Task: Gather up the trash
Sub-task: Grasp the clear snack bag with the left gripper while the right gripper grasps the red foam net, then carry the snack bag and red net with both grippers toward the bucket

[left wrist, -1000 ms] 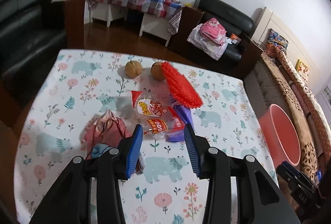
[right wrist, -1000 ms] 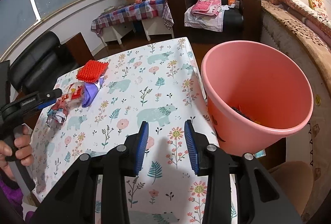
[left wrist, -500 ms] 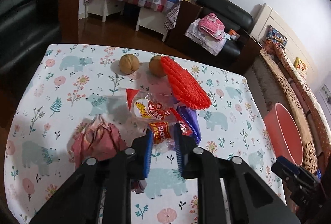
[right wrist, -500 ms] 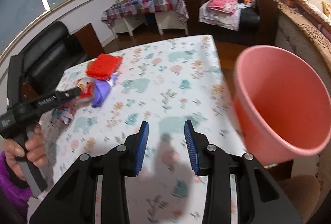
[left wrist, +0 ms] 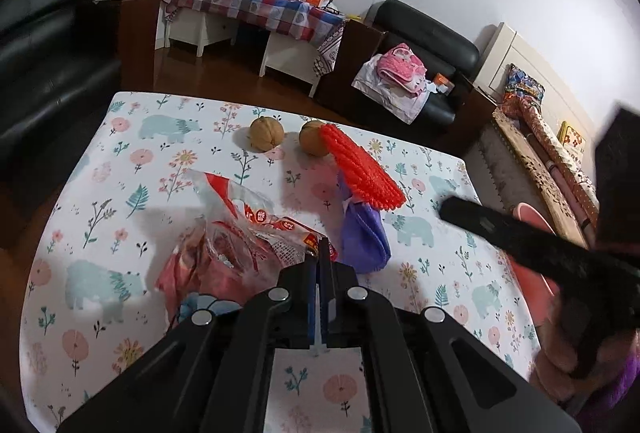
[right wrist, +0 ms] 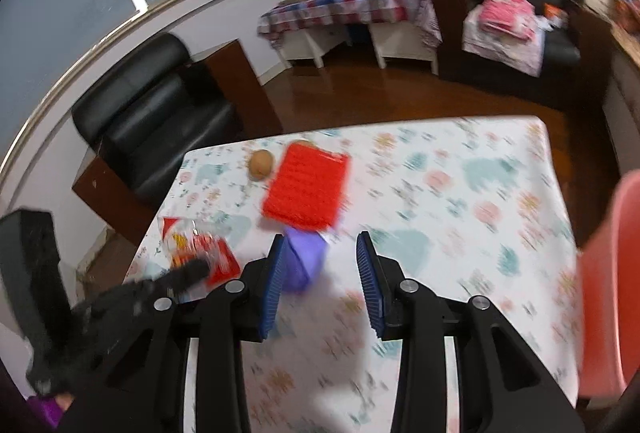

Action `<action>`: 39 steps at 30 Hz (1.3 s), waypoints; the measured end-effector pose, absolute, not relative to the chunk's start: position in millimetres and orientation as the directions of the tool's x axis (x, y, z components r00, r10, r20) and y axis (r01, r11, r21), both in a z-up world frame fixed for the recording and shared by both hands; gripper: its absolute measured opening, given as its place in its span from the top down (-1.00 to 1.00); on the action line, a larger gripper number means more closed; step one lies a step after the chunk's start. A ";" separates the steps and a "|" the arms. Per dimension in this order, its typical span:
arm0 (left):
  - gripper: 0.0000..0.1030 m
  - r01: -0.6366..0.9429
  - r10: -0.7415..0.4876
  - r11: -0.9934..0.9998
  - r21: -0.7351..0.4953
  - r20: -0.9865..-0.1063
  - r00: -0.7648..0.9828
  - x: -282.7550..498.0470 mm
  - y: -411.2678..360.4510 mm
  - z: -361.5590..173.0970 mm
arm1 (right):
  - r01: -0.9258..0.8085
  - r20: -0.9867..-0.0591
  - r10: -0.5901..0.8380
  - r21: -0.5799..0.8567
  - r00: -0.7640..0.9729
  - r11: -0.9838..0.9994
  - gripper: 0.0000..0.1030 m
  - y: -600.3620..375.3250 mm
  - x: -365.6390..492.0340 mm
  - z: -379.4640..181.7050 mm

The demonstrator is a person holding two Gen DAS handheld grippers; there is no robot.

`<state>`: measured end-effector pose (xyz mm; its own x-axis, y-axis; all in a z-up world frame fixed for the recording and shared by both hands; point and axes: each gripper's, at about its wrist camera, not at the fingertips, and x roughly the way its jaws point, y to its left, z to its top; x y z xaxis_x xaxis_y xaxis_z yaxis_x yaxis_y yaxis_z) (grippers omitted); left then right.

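My left gripper (left wrist: 323, 253) is shut on the near edge of a clear-and-red snack wrapper (left wrist: 248, 221), which lies over a crumpled pink bag (left wrist: 188, 269). A purple wrapper (left wrist: 364, 237) sits just to its right, partly under a red foam net (left wrist: 360, 169). In the right wrist view my right gripper (right wrist: 320, 245) hangs open above the table with nothing between its fingers. The purple wrapper (right wrist: 304, 257) lies just beyond its left finger, and the red net (right wrist: 306, 189) farther off. The pink bucket (right wrist: 612, 273) stands at the table's right edge.
Two walnuts (left wrist: 267, 134) (left wrist: 312, 143) rest near the far edge of the flowered tablecloth (left wrist: 140, 129). Black sofas, a checked side table and a bed surround the table. The right gripper's black body (left wrist: 520, 237) crosses the left view and hides most of the bucket.
My left jaws have closed onto the snack wrapper and bunched it up. My right gripper has swung left, away from the bucket and toward the purple wrapper and red net.
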<state>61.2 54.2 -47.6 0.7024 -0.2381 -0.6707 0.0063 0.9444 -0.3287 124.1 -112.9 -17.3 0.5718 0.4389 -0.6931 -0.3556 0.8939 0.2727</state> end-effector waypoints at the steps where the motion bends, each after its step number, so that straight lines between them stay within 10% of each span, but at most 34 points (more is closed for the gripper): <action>1: 0.99 0.007 -0.240 0.944 -0.331 -0.670 0.702 59.7 55.0 -47.7 | -0.376 -0.694 0.434 0.247 0.574 0.893 0.29 -100.2 130.3 -16.4; 39: 0.99 0.104 -0.315 0.935 -0.338 -0.661 0.681 30.1 8.8 -29.0 | -0.234 -0.719 0.392 0.315 0.574 0.920 0.76 -177.2 72.4 -32.9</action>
<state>30.1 8.8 -29.0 0.6812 -0.3148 -0.6610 0.1038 0.9352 -0.3384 72.4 -177.2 -32.9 0.5741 0.3920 -0.7188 -0.2337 0.9199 0.3151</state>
